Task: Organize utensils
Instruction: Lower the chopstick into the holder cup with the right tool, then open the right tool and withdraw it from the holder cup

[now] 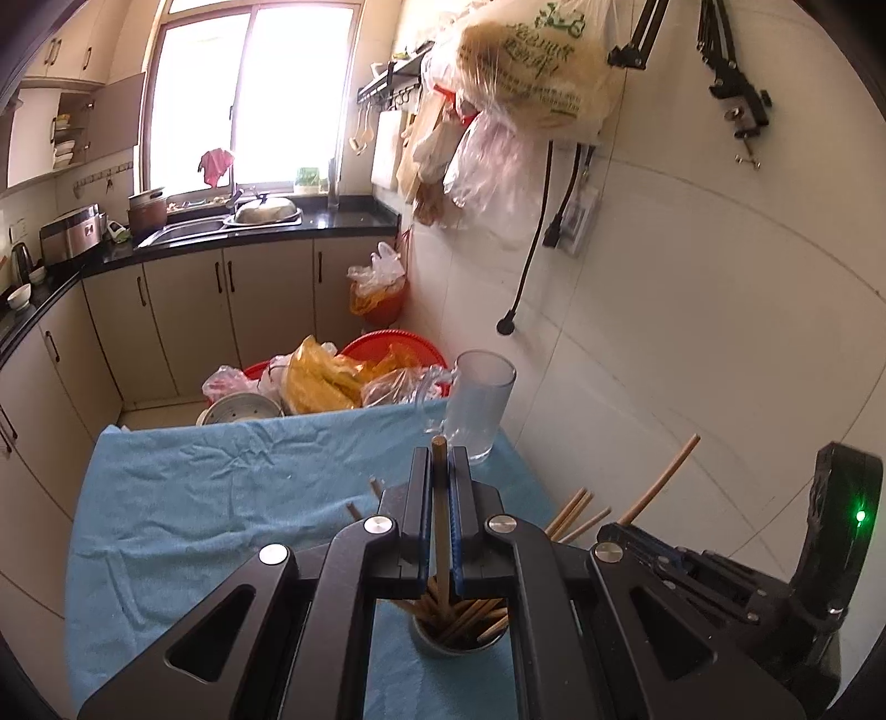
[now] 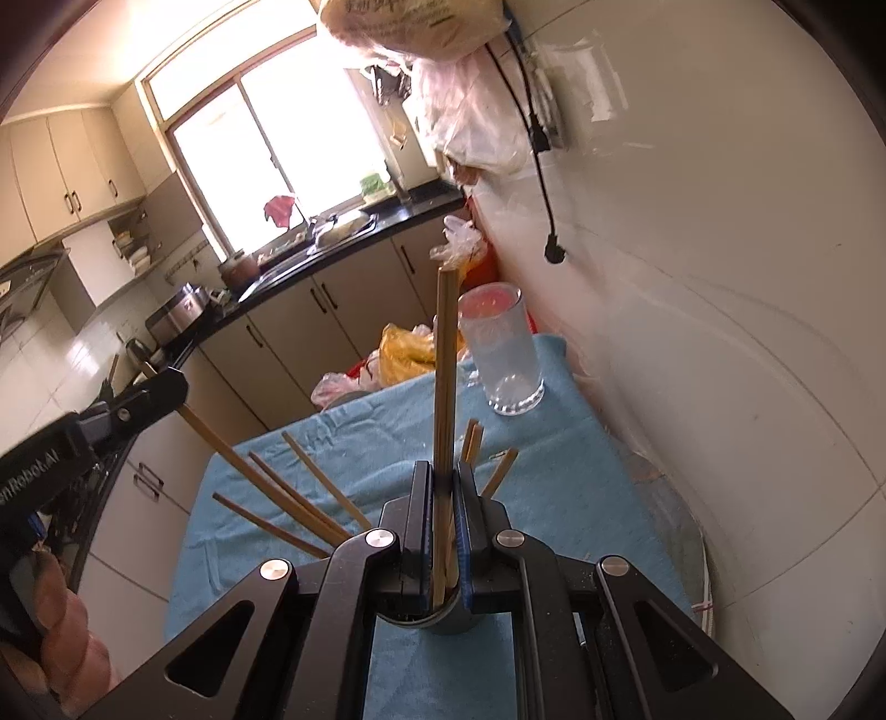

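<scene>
Kitchen, blue cloth [image 1: 194, 498] on table: your left claw [image 1: 440, 471] & right claw [image 2: 443, 487] each clenched on chopstick above holder cup [image 1: 459, 637]; glass mug [image 1: 479, 404] ahead empty, most sticks left in cup

Small kitchen, daylit. Large window [image 1: 249, 99] on the far wall, strongly overexposed; a pink cloth [image 1: 215, 164] hangs at its sill. Black countertop [image 1: 354, 217] runs below it in an L, with a steel sink [image 1: 188, 230] and a domed metal lid [image 1: 266, 210]. Beige base cabinets [image 1: 266, 299] with dark handles underneath; upper cabinets [image 1: 66, 50] at left. White tiled wall [image 1: 692, 310] at right, with plastic bags [image 1: 498, 111] hanging high and a black cable [image 1: 531, 249] dangling. Red basin [image 1: 393, 346] on the floor.
</scene>
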The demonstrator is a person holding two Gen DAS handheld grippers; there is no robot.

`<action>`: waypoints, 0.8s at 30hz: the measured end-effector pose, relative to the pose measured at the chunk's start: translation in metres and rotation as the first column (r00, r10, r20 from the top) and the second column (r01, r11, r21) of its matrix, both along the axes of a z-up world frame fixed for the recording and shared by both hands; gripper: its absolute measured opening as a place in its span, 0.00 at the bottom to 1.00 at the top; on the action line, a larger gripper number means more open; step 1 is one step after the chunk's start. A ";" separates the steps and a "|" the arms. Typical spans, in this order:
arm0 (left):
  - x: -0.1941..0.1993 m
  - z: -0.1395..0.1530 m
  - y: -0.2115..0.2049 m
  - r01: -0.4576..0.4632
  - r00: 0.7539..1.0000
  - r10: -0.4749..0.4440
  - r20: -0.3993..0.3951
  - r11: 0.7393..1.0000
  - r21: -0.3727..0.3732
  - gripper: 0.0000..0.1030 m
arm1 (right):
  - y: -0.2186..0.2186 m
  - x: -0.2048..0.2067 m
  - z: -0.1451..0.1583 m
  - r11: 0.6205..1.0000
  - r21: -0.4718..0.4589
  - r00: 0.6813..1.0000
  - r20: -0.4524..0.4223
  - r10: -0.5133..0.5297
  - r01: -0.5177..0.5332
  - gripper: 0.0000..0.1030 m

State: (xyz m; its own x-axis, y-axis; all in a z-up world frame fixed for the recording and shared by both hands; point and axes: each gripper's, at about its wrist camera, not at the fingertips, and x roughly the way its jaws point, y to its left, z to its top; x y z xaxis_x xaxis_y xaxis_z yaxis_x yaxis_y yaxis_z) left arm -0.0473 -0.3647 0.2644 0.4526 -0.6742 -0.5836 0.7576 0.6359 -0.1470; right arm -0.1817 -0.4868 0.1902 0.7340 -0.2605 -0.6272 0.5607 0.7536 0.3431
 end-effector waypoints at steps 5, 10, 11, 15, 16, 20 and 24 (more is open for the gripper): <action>0.001 -0.009 0.004 -0.011 1.000 0.011 -0.010 1.000 0.022 0.05 | -0.002 0.006 -0.009 0.999 0.028 1.000 -0.026 0.017 -0.017 0.08; 0.005 -0.010 0.009 -0.027 0.999 0.027 -0.018 0.999 0.025 0.06 | -0.002 0.005 -0.008 1.000 0.026 0.999 -0.032 0.010 -0.010 0.11; 0.005 -0.009 0.011 -0.033 0.999 0.033 -0.015 0.999 0.025 0.09 | -0.002 0.004 -0.008 1.000 0.026 0.999 -0.032 0.008 -0.007 0.15; 0.005 -0.005 0.019 -0.076 0.997 0.076 0.009 0.997 0.016 0.41 | -0.001 -0.001 -0.003 1.000 0.021 1.000 -0.024 -0.007 0.008 0.21; 0.006 -0.004 0.022 -0.081 0.997 0.081 0.014 0.997 0.013 0.41 | -0.001 -0.004 -0.002 1.000 0.022 1.000 -0.021 -0.012 0.012 0.24; 0.008 0.000 0.034 -0.116 0.993 0.116 0.031 0.993 0.012 0.44 | 0.001 -0.015 0.007 0.999 0.004 0.999 -0.011 -0.040 0.040 0.31; 0.006 0.004 0.047 -0.167 0.983 0.166 0.072 0.986 0.004 0.59 | 0.007 -0.026 0.018 0.996 -0.033 0.996 -0.008 -0.084 0.084 0.57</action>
State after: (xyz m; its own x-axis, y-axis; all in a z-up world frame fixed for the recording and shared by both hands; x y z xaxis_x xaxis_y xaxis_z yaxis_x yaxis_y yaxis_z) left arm -0.0411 -0.3173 0.2682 0.5988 -0.5798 -0.5525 0.6490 0.7555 -0.0893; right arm -0.2079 -0.4801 0.2083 0.7031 -0.3414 -0.6238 0.6253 0.7145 0.3138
